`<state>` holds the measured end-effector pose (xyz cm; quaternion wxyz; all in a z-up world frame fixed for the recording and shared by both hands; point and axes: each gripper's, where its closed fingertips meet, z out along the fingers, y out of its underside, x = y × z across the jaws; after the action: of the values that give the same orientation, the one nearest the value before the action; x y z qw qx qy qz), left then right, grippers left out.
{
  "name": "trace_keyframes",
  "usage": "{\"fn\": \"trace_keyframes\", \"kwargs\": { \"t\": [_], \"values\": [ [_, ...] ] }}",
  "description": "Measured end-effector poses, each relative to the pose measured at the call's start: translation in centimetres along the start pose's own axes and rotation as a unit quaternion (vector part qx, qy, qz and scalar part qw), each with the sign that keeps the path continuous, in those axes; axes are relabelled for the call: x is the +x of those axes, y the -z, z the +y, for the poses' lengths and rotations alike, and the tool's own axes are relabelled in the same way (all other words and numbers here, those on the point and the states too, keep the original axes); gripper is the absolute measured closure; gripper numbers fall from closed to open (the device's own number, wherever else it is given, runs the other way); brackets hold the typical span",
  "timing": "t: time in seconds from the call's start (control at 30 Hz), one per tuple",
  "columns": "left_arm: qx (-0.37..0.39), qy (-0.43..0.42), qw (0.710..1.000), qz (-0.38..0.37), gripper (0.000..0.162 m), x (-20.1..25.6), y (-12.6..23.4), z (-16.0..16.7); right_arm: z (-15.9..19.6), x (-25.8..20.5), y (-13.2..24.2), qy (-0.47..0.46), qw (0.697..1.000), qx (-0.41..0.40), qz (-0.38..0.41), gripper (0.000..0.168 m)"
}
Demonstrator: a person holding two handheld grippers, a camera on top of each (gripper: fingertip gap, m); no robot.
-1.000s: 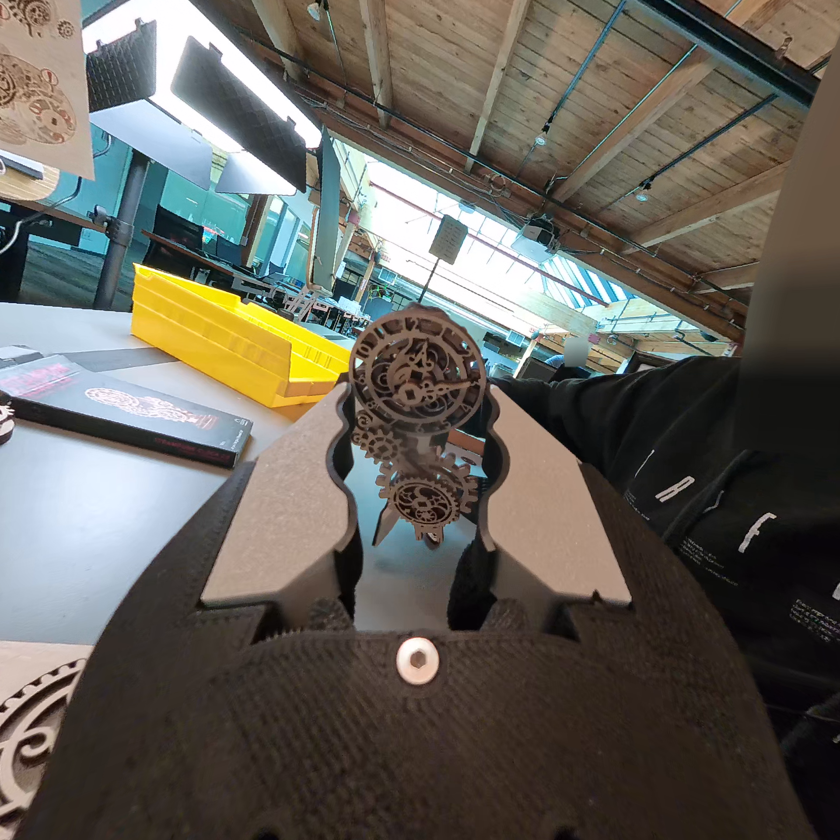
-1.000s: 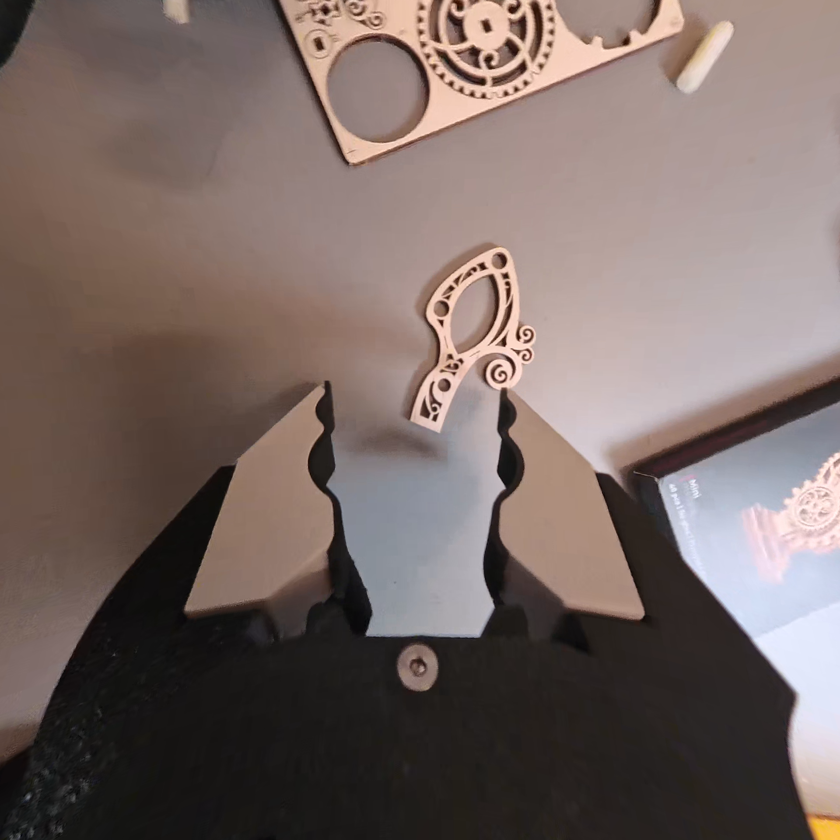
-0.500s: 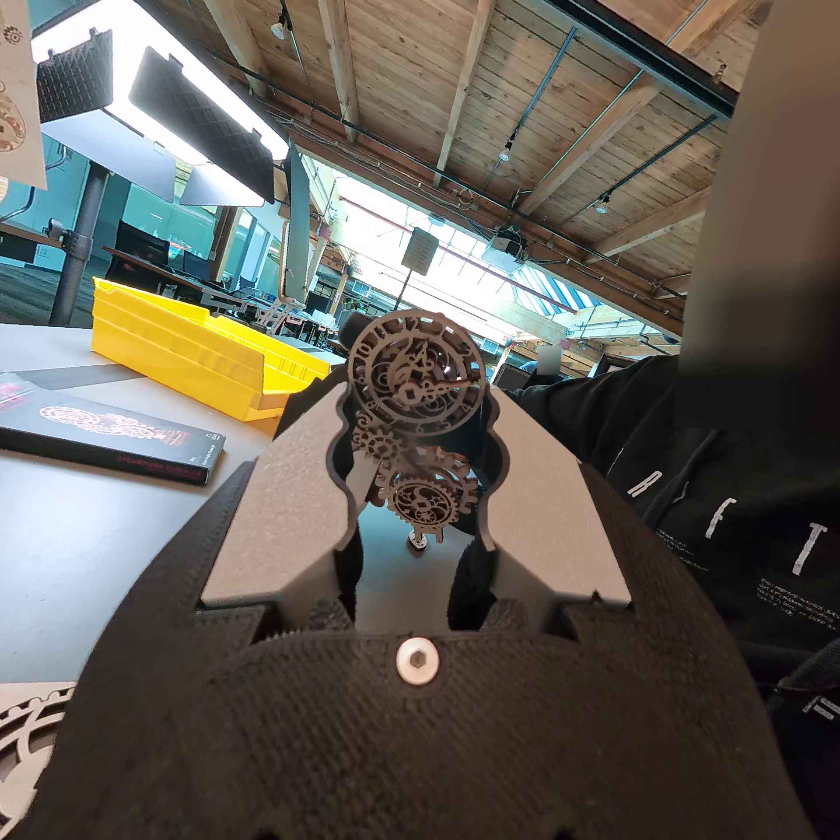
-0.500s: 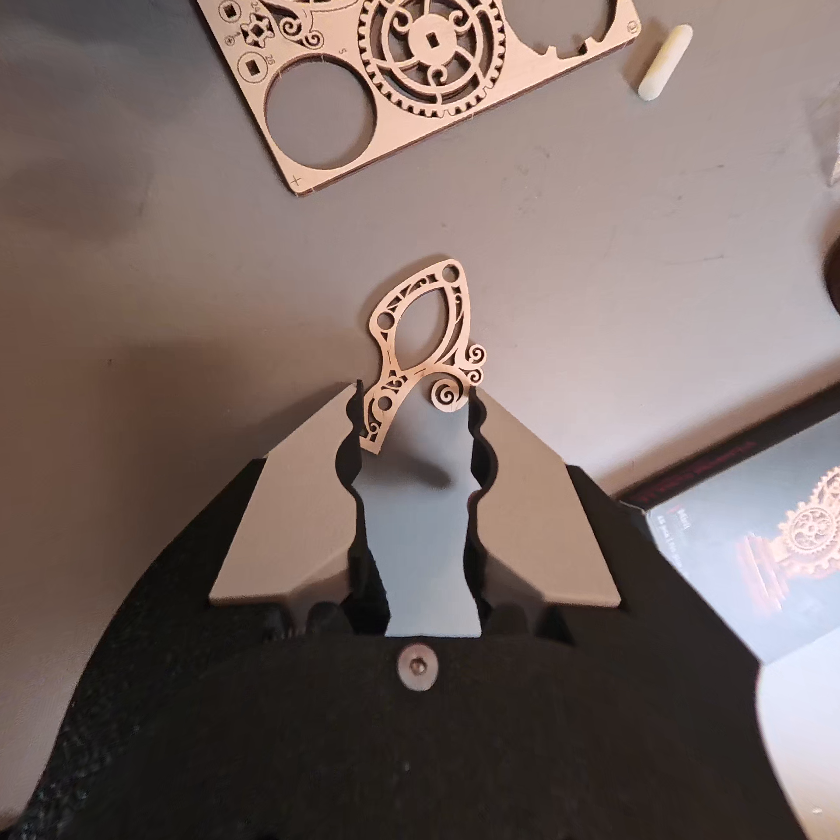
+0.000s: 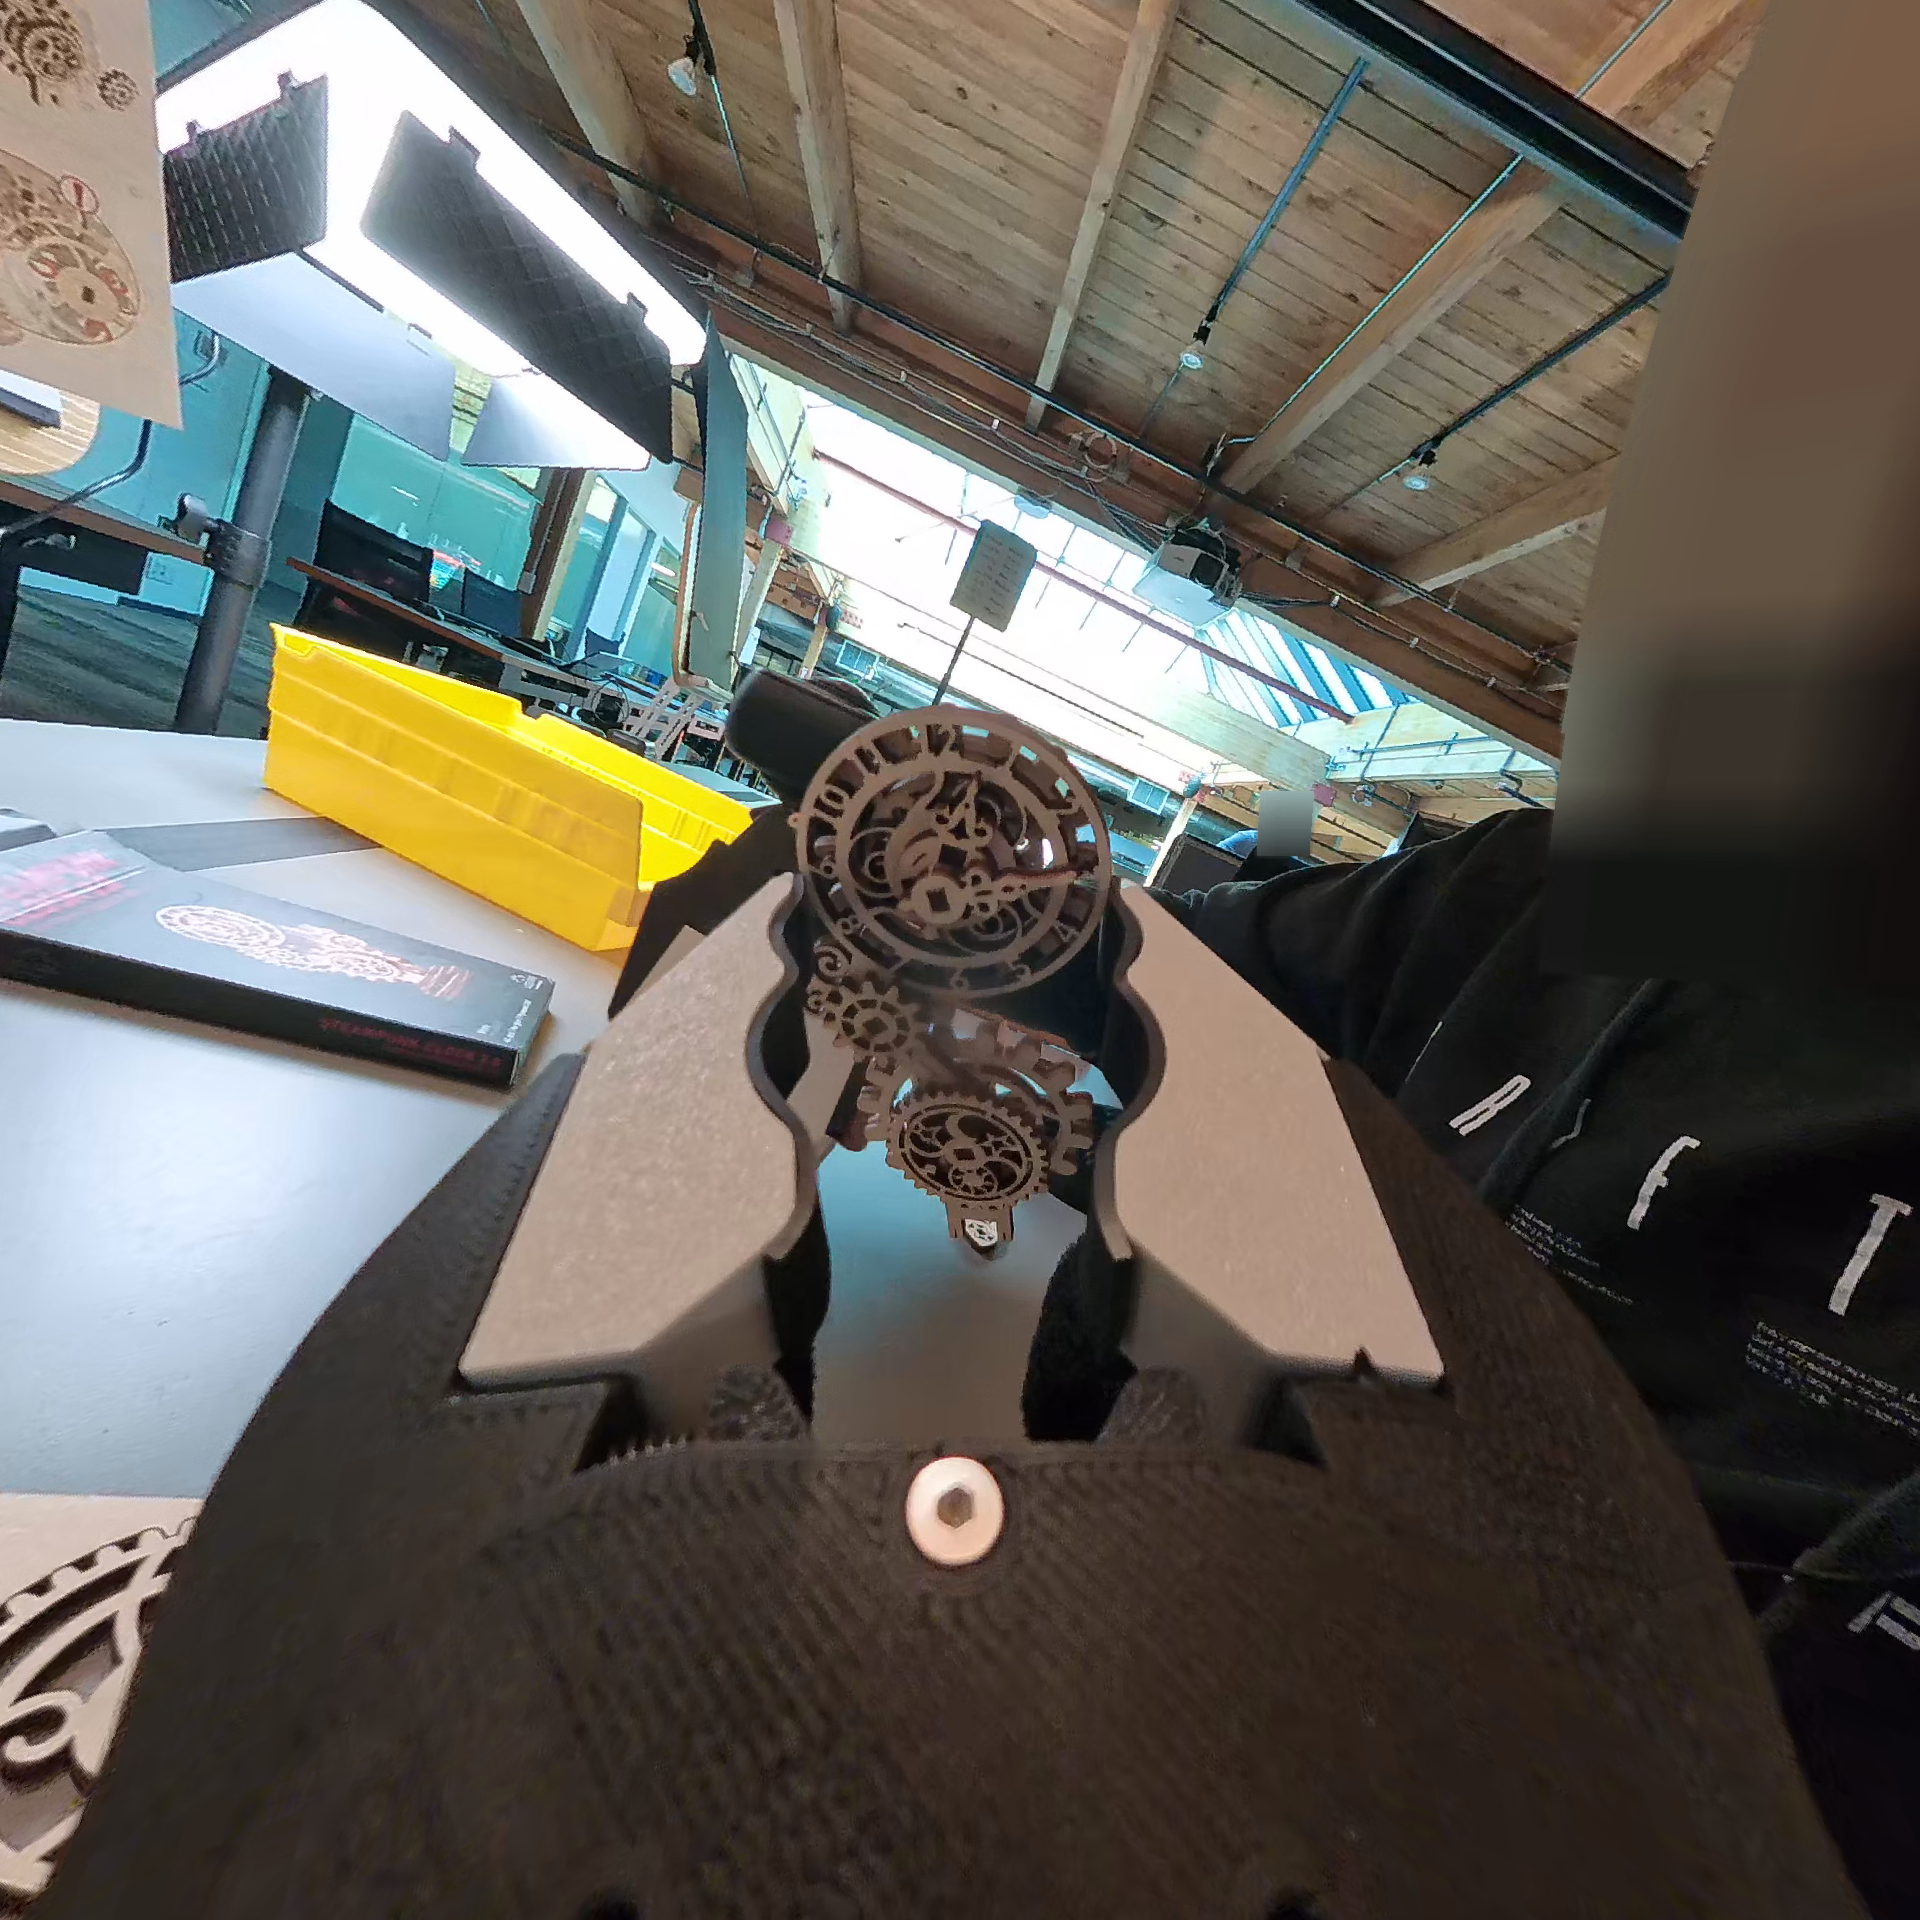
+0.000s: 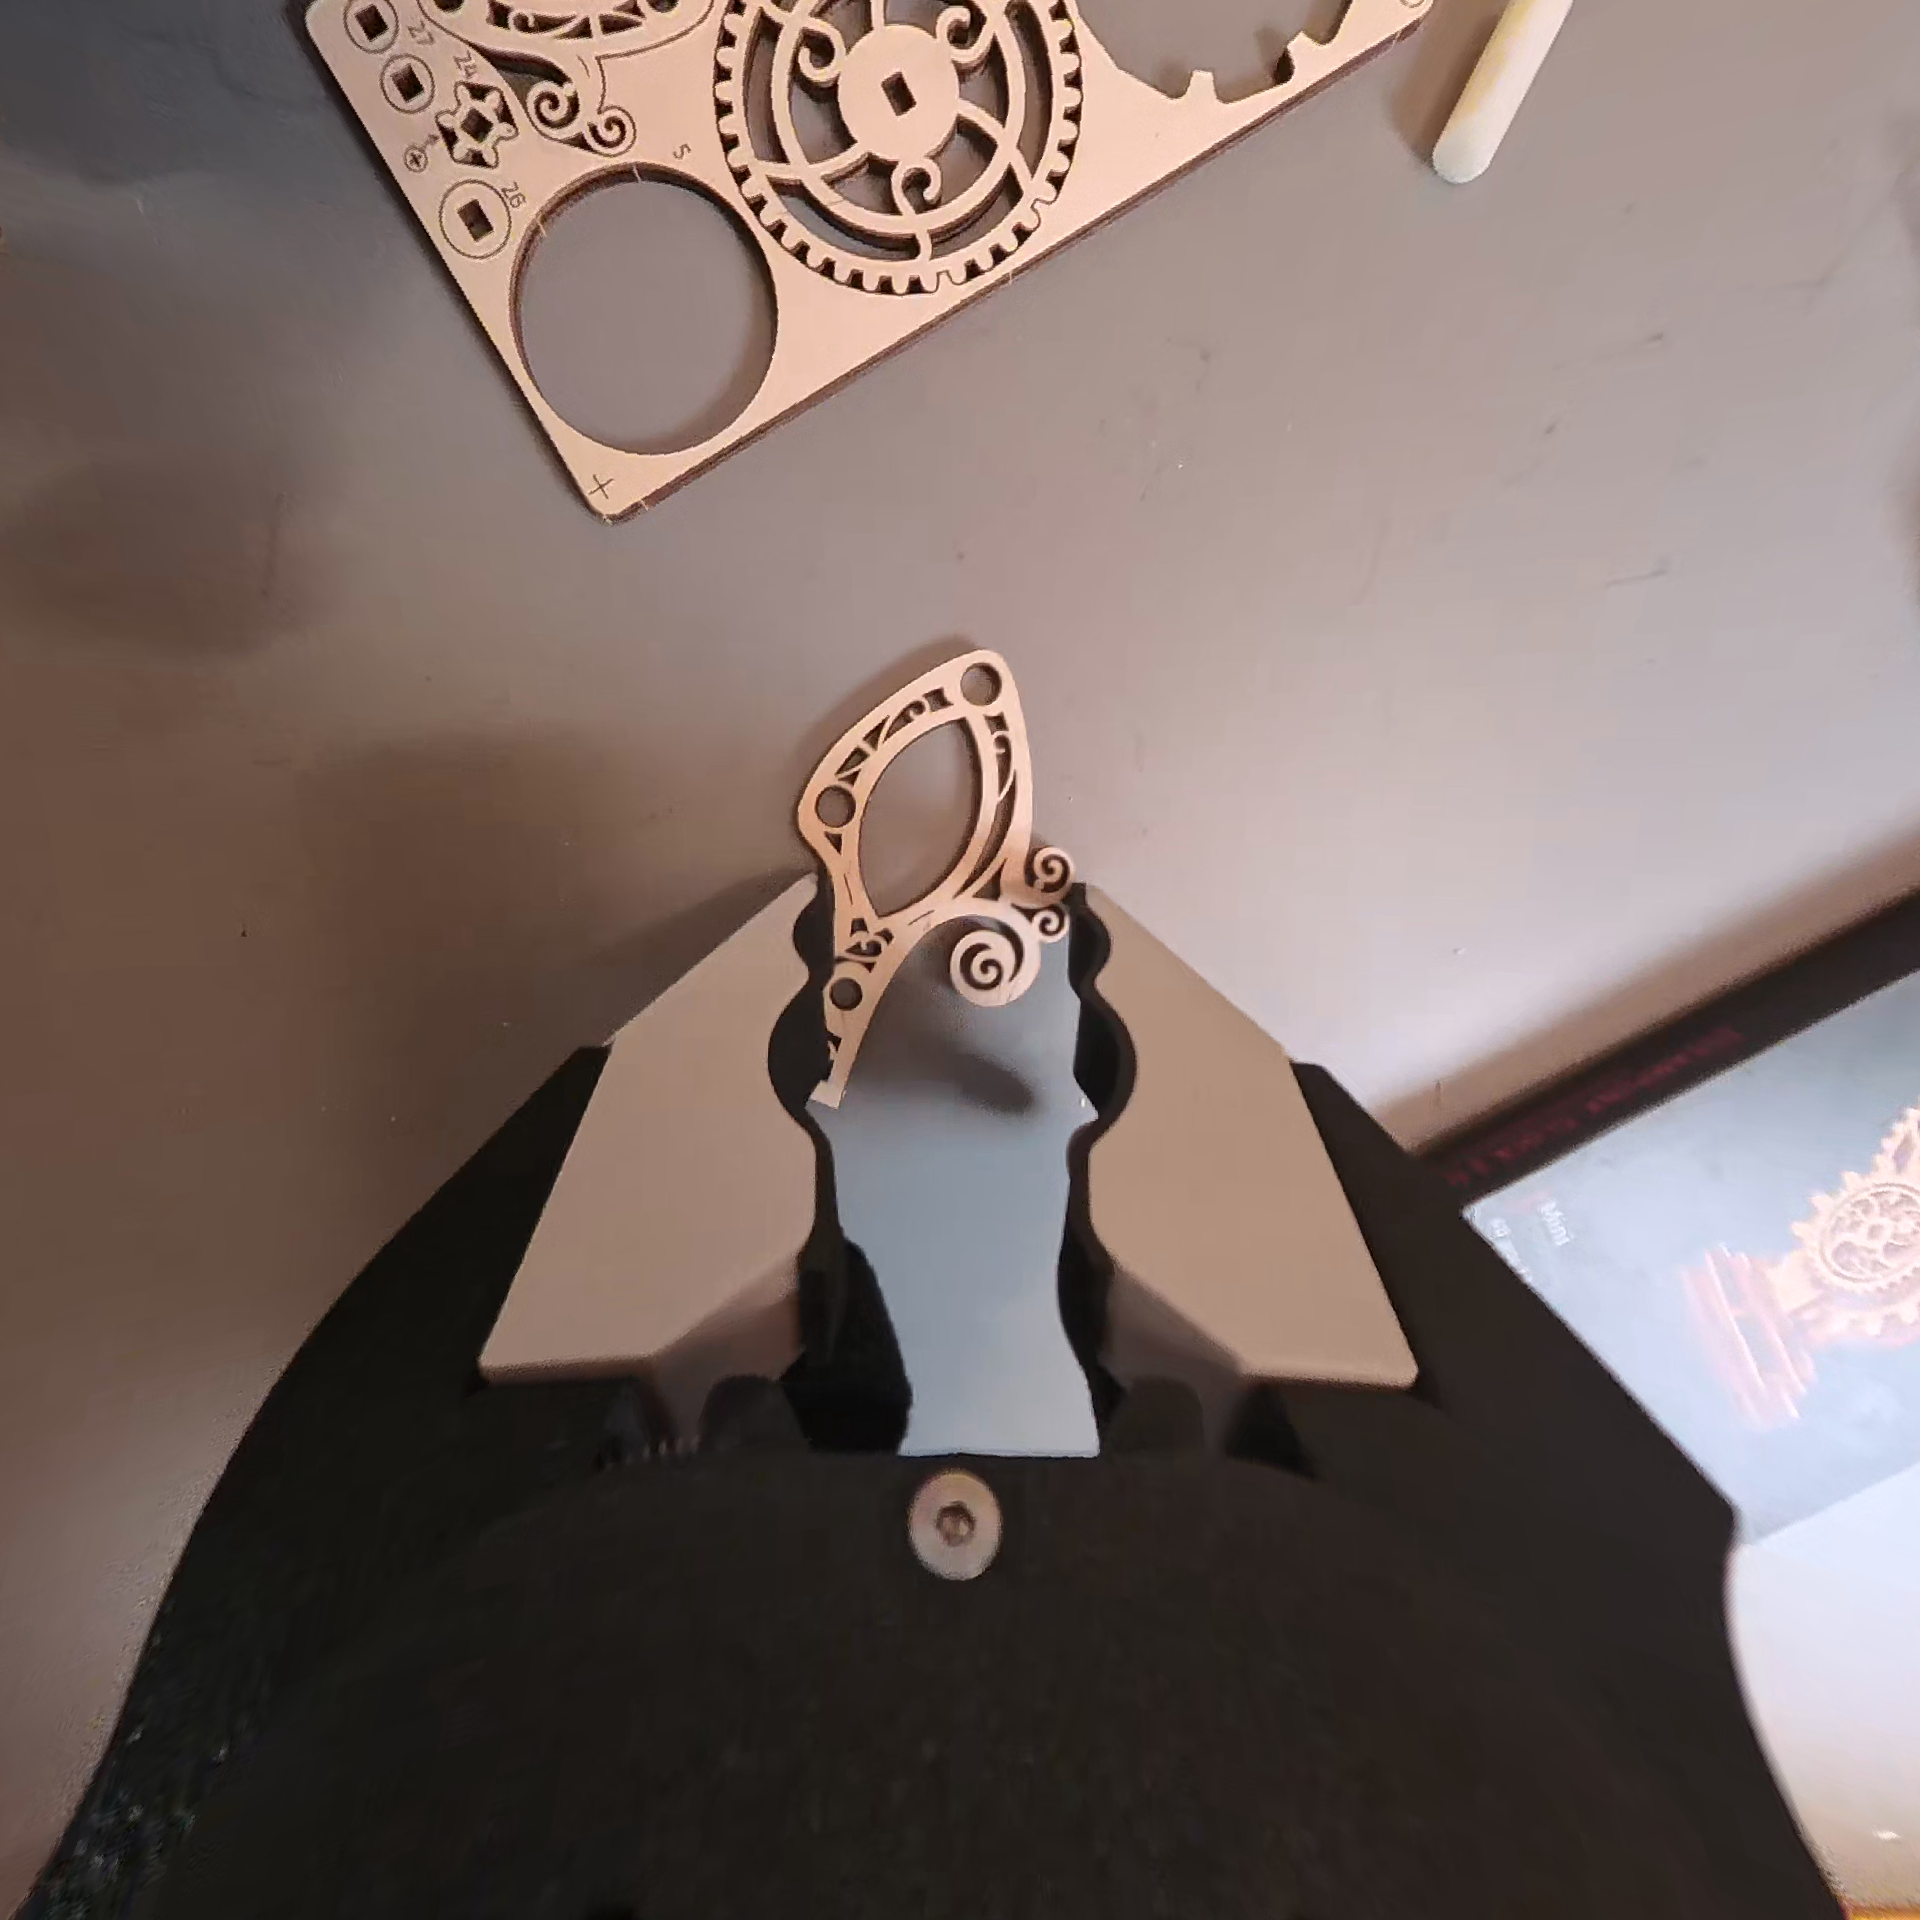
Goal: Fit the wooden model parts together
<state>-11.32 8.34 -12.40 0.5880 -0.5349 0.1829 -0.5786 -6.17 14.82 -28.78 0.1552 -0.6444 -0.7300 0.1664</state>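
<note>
In the left wrist view, my left gripper (image 5: 951,914) is shut on the wooden clock model (image 5: 951,862). The model stands upright between the pads, with its round dial on top and small gears (image 5: 971,1143) below. It is held above the grey table (image 5: 208,1195). In the right wrist view, my right gripper (image 6: 945,904) is shut on a flat pale ornate wooden piece (image 6: 925,821) with a leaf-shaped opening and scrolls. Both fingertips (image 6: 1101,935) press on its lower part. It is raised a little above the table (image 6: 1351,623) and casts a shadow.
A wooden parts sheet (image 6: 831,208) with a large gear and round holes lies ahead of the right gripper, with a white stick (image 6: 1496,94) beside it. A black box (image 5: 270,966) and a yellow bin (image 5: 457,790) are at left. A person's black sleeve (image 5: 1662,1091) is at right. Some 20 centimeters of space lies between my two pairs of fingers. About 15 centimeters separates my right fingertips from the white stick (image 6: 1496,94).
My right gripper moved over the ornate piece lying on the table, closed its pads on it and raised it slightly. My left gripper kept its hold on the clock model and only swung a little.
</note>
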Motion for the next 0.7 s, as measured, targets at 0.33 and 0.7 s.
{"fn": "trace_keyframes", "kwargs": {
  "t": [0.33, 0.7],
  "values": [
    [0.009, 0.006, 1.0, 0.014, 0.108, 0.3, -0.2, -0.3, -5.6, -2.0, 9.5, -0.059, 0.918, 0.384, -0.08, 0.125],
    [0.013, 0.011, 1.0, 0.02, 0.108, 0.7, -0.5, -0.1, -9.8, -5.5, 13.5, -0.005, 0.899, 0.438, -0.031, 0.125]
  ]
}}
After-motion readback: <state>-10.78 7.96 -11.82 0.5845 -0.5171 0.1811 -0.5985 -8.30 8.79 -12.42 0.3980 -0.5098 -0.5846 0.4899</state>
